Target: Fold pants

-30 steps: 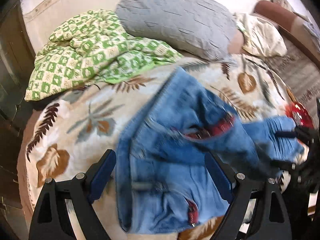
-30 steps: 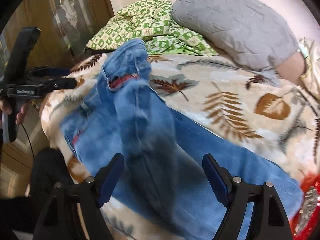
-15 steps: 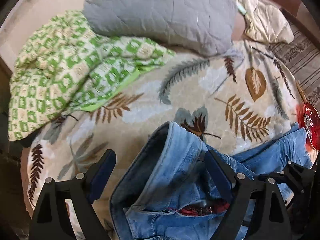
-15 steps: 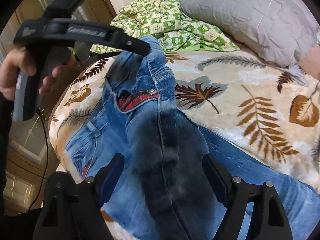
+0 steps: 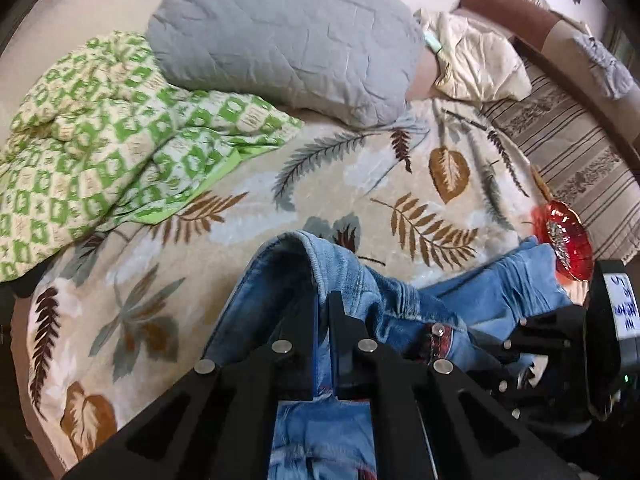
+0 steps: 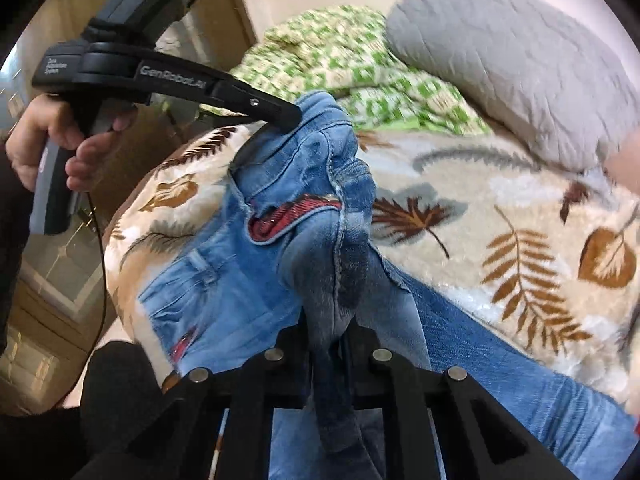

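Holding the jeans (image 5: 352,300) by a raised fold of denim near the waistband, the left gripper (image 5: 323,312) has its jaws drawn together on the cloth. In the left wrist view the jeans lie on the leaf-print blanket (image 5: 360,184) at the near edge of the bed, one leg running right toward a red dish (image 5: 564,240). A green quilt (image 5: 100,136) and grey pillow (image 5: 288,40) sit well behind. The right gripper's body shows at the lower right edge.

In the right wrist view the right gripper (image 6: 328,336) is likewise clamped on a bunched ridge of denim, the cloth rising between its fingers. The left gripper (image 6: 280,114) reaches in from the upper left, nearly level, its tip pinching the waistband's high point; the hand (image 6: 60,140) wraps its handle.

To do this step well, I judge both grips should lift together and keep the cloth taut between them, so the fold lands with seams aligned rather than bunched.
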{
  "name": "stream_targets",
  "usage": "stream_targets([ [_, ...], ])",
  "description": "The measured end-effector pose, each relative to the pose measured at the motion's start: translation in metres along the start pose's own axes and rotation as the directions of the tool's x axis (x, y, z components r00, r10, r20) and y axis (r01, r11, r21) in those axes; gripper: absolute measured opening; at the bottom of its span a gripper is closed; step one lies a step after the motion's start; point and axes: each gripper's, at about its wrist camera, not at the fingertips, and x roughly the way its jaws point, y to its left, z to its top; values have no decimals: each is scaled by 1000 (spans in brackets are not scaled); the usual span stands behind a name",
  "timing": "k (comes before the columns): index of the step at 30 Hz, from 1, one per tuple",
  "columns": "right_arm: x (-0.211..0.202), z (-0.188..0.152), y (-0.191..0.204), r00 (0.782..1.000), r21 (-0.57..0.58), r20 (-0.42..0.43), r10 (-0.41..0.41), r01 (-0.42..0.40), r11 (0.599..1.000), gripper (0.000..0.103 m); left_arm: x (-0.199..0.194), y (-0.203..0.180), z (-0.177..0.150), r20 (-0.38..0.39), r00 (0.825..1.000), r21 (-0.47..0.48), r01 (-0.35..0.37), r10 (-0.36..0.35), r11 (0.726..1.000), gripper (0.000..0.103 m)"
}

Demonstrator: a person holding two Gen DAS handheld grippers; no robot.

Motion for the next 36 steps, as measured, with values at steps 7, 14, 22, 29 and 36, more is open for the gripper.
stream_targets([
  [7,-16,-13,19,1000,-34,26,14,-13,999,13,-50,8,-45,70,997,-32,24,-22,999,4],
  [14,-18,-42,51,998,-146,-3,70,-70,987,13,-71,21,-130,86,996,-126,27,-16,992,4],
  [22,46,-81,70,986,-188,-164,8,-40,981,17,14,47,-215,-142,990,-255,-33,-3,966,8],
  [29,37,-81,69,985,-208,-164,-48,13,978,80,-6,43,-214,-100,995,-279,-43,15,959,30],
  [36,-13,-78,50,998,-151,-63,-14,4,989,87,-66,26,-186,64,984,-271,-141,164,952,94],
])
